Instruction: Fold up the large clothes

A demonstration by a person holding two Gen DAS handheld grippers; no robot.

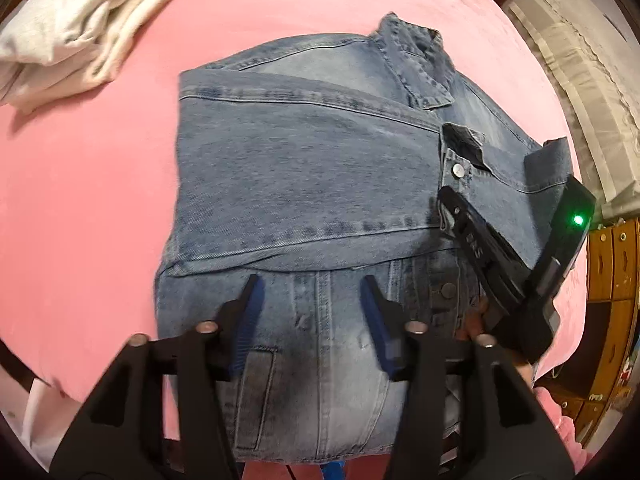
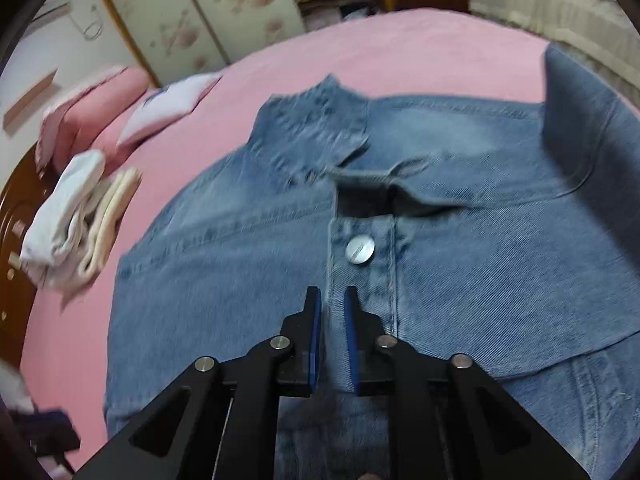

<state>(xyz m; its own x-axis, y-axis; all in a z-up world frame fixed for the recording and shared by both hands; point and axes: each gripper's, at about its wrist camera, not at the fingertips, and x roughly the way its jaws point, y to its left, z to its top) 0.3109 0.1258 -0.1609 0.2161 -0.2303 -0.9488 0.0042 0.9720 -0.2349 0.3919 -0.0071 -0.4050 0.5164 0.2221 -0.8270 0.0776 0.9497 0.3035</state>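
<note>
Two views, itemised in turn.

Left wrist view:
- One denim jacket (image 1: 304, 184), blue, lying partly folded on the bed, a folded panel laid across its middle, collar at the far end.
- Two metal buttons seen on it: one silver (image 1: 458, 169) near the collar, one darker (image 1: 447, 289) lower on the placket.
- One pocket opening, stitched, between the fingers near the lower hem.
- One pink bed cover (image 1: 88, 208) under the jacket.
- One pile of white and cream folded clothes (image 1: 76, 36), far left on the bed, well apart from the jacket.
- One set of left tongs (image 1: 312, 292), two blue-padded fingers spread wide over the lower denim, nothing between them.
- One set of right tongs (image 1: 450, 200), seen from the side at the right edge of the folded panel; whether spread or closed cannot be told here. One green light on its body.
- One wooden drawer unit (image 1: 612, 264) at the far right.

Right wrist view:
- One denim jacket (image 2: 240, 264), filling the frame, one sleeve or panel raised at the right.
- One silver button (image 2: 360, 250) just ahead of the fingertips.
- One set of right tongs (image 2: 332, 300), two fingers narrowly parted with the placket seam running between them; actual contact cannot be told.
- One pile of folded clothes (image 2: 76, 216) at left.
- Two pillows counted: one pink (image 2: 100, 108), one pale (image 2: 168, 108).
- One wardrobe (image 2: 188, 12) with flowered panels behind the bed.
</note>
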